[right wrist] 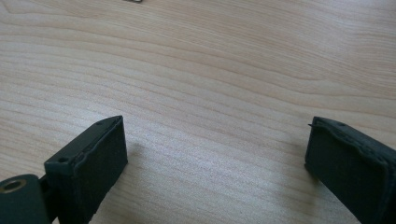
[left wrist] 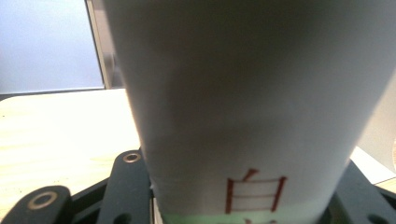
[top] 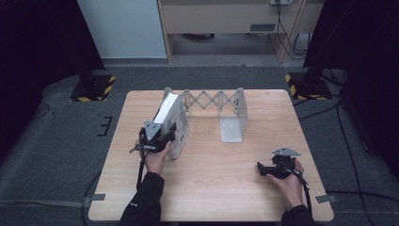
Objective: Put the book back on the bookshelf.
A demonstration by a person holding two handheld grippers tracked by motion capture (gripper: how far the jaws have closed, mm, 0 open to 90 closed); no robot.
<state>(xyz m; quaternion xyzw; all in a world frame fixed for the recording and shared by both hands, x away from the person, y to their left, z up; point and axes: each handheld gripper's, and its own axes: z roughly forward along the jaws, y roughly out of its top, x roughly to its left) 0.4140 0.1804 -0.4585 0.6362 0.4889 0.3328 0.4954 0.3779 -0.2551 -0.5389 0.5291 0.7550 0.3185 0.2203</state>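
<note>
Pale wood-grain table (top: 211, 174) carries a grey metal accordion bookend rack (top: 214, 101). Against the rack's left plate, the left gripper (top: 162, 134) clamps a white book (left wrist: 243, 102), upright, leaning slightly. Right gripper (right wrist: 215, 158) rests on the table, jaws spread, empty.

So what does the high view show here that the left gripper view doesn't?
High view: the expanding metal book rack, the open right tool, and both hands on the table. Left gripper view: red print low on the white book, with black jaws hugging its sides. Both: the left tool shut on that book.
</note>
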